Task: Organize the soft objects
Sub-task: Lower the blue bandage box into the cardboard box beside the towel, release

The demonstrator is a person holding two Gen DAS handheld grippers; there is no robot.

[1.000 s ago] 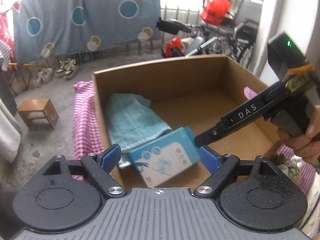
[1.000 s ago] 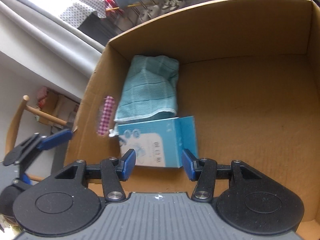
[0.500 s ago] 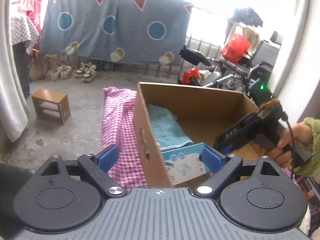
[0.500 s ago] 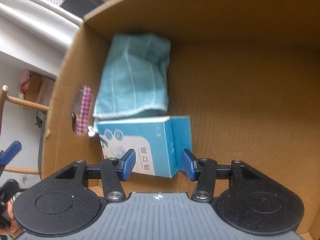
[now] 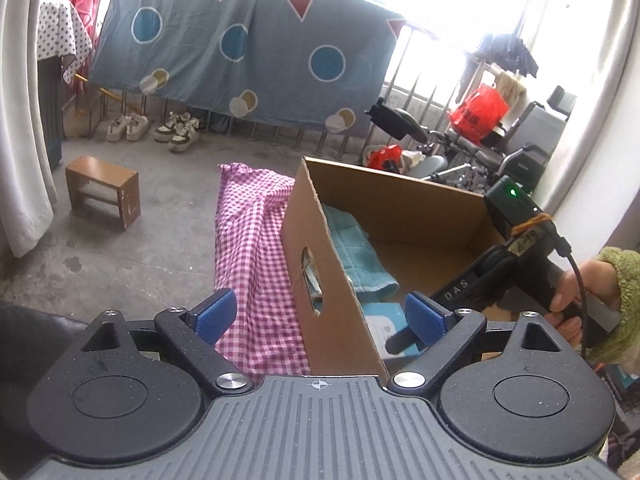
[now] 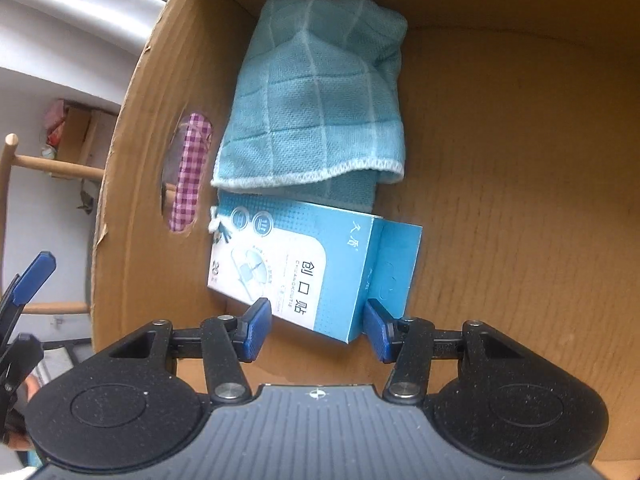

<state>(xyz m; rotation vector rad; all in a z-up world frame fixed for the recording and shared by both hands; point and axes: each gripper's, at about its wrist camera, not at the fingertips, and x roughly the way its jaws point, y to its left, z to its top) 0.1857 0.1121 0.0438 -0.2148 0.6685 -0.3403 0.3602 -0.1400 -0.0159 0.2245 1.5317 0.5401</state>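
Right gripper (image 6: 316, 324) down inside cardboard box (image 6: 520, 200), jaws half apart, straddling blue carton (image 6: 312, 268) without pressing. Teal cloth (image 6: 316, 96) just beyond carton, against left wall. Left gripper (image 5: 320, 316) outside, spread wide, empty, box wall between pads; checked cloth (image 5: 252, 248) under box, wooden stool (image 5: 104, 190) far left.

In the cardboard box (image 6: 500, 160) — towel (image 6: 316, 96) behind the packet (image 6: 304, 272), both against its left wall.

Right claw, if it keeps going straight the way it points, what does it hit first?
Probably the blue box lying in the carton: the right claw is open with the box's near corner between its pads. Depth is unclear.
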